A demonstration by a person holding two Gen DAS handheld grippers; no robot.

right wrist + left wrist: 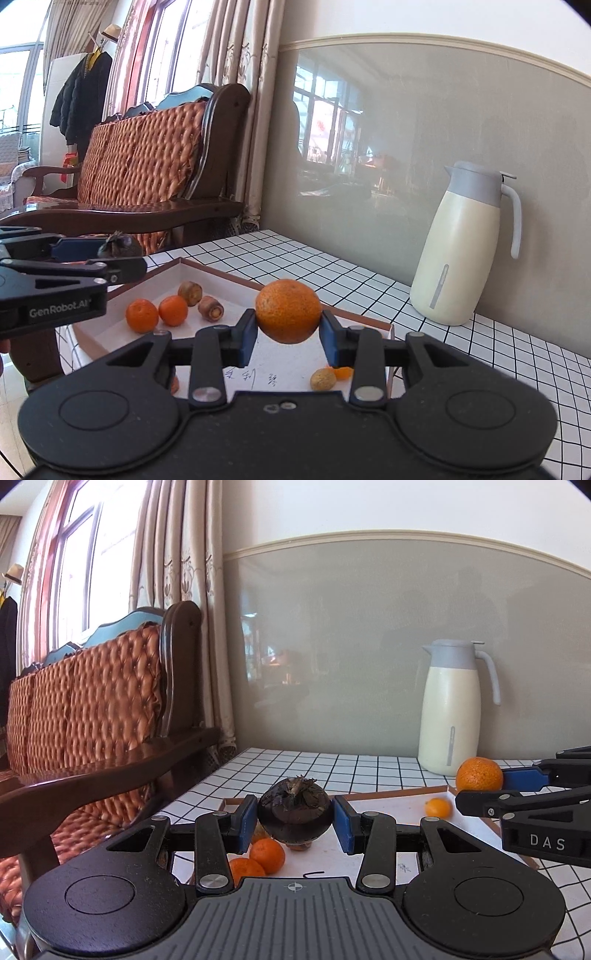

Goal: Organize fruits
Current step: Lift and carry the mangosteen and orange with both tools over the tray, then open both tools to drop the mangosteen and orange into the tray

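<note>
Risk: left hand-held gripper (294, 821) pinching dark fruit (294, 810), right hand-held gripper (287, 336) clamping orange (288, 311), both above tray (236, 277); round skins could slip, drop, roll off counter (369, 280).

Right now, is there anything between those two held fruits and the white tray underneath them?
Nothing visible. The left gripper holds a dark fruit and the right gripper an orange, both in open air above the tray. Small oranges and brownish pieces lie on it, with bare patches between.
</note>
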